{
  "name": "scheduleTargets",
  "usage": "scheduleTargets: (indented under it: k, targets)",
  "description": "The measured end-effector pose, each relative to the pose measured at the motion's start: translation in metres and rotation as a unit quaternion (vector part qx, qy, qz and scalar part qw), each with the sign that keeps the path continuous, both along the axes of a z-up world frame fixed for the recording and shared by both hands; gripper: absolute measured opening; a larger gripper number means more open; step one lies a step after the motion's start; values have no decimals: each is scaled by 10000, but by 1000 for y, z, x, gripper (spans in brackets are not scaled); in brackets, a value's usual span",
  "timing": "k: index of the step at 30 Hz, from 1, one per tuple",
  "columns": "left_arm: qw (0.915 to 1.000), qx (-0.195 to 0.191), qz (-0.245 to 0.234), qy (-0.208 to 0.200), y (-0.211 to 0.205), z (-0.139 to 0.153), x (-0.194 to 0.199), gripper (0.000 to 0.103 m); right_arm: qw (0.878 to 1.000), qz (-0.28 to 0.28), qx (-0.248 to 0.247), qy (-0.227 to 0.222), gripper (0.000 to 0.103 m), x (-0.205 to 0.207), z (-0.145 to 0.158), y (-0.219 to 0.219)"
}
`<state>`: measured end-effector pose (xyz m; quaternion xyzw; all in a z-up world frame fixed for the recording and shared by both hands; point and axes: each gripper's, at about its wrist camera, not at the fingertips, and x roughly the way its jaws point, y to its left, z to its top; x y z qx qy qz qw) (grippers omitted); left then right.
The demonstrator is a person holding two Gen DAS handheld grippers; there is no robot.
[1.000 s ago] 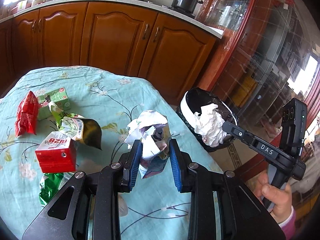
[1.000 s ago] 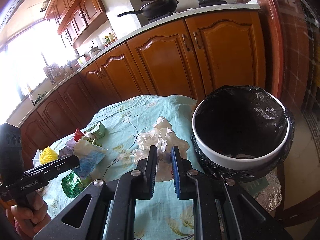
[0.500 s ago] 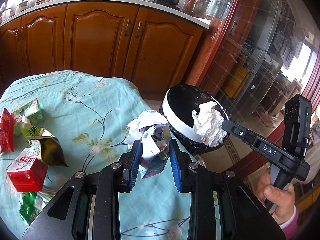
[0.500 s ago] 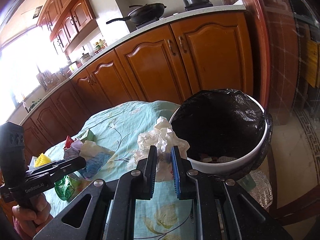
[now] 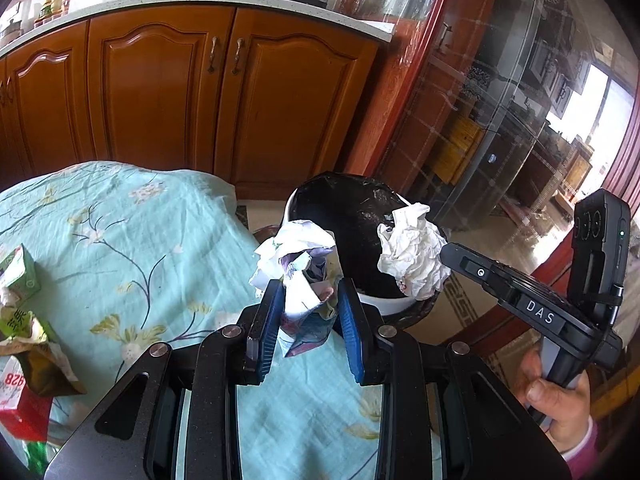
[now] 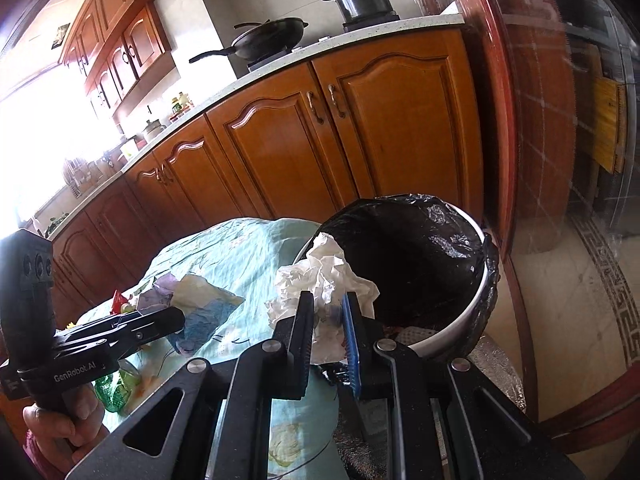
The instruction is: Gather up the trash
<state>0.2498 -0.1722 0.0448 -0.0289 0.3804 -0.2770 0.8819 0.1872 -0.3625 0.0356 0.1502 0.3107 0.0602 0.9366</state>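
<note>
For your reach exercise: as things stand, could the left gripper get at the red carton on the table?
Probably not yet. The left gripper has its jaws shut on a crumpled wrapper and points toward the bin, while the red carton lies off to its side. Nothing blocks the way.

Home kitchen (wooden cabinets, wok)

Crumpled white tissue over black-lined bin.

Daylight floods in from the window at far left, blown out to pure white glare. The glass cabinet on the right throws bright reflections. Everything bends and darkens toward the round fisheye edges; the middle stays sharp.
</note>
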Motion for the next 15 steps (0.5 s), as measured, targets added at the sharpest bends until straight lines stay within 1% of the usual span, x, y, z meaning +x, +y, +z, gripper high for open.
scheduleTargets:
  k: [6,9,15]
  targets:
    - [9998,96,-188,-7,-23,2,19,27,9999,-154,-54,18,15,9,1,-15]
    - [9995,99,-282,53,-34,3,29,27,9997,-218,-99,31,15,13,1,-21]
    - [9985,286,-450,76,-59,4,46,27,9992,-342,-189,108,15,27,1,-36]
